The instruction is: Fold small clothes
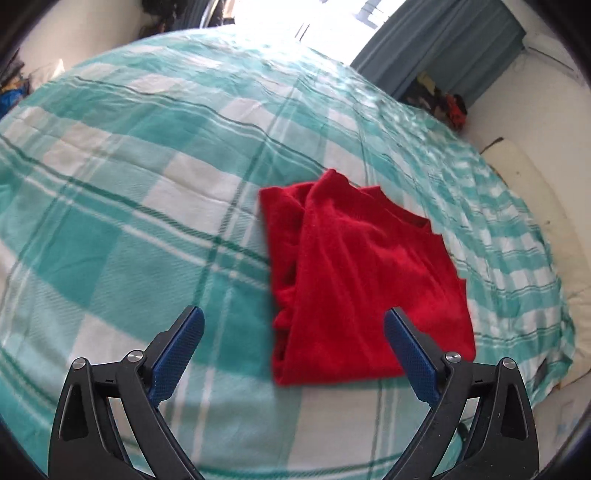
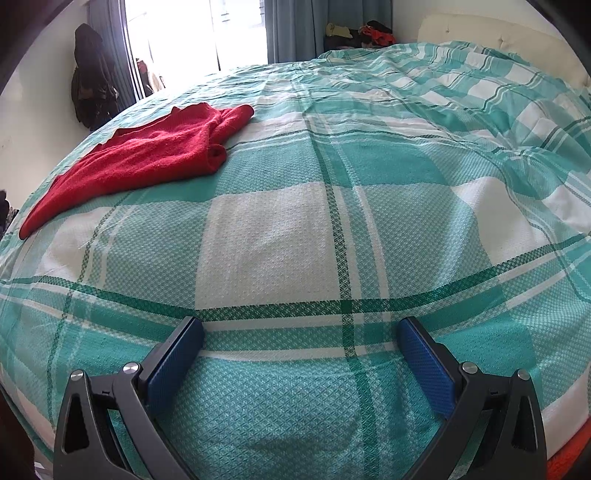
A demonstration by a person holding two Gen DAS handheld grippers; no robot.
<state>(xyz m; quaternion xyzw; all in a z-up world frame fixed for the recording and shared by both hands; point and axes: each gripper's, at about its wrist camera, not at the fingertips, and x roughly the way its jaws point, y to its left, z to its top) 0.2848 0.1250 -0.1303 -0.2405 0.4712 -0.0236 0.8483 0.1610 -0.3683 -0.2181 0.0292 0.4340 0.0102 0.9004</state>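
A small red knit garment (image 1: 362,280) lies folded in a rough rectangle on the teal and white checked bedspread (image 1: 129,206). My left gripper (image 1: 293,321) is open and empty, hovering just above the garment's near edge. In the right wrist view the same red garment (image 2: 147,155) lies at the far left of the bedspread (image 2: 332,221). My right gripper (image 2: 301,328) is open and empty, low over bare bedspread, well to the right of the garment.
A cream headboard (image 2: 498,37) stands at the far right. Blue curtains (image 2: 291,26) and a bright window (image 2: 195,29) lie beyond the bed. A clothes pile (image 2: 358,35) sits past the far edge. Dark clothes (image 2: 90,77) hang on the left wall.
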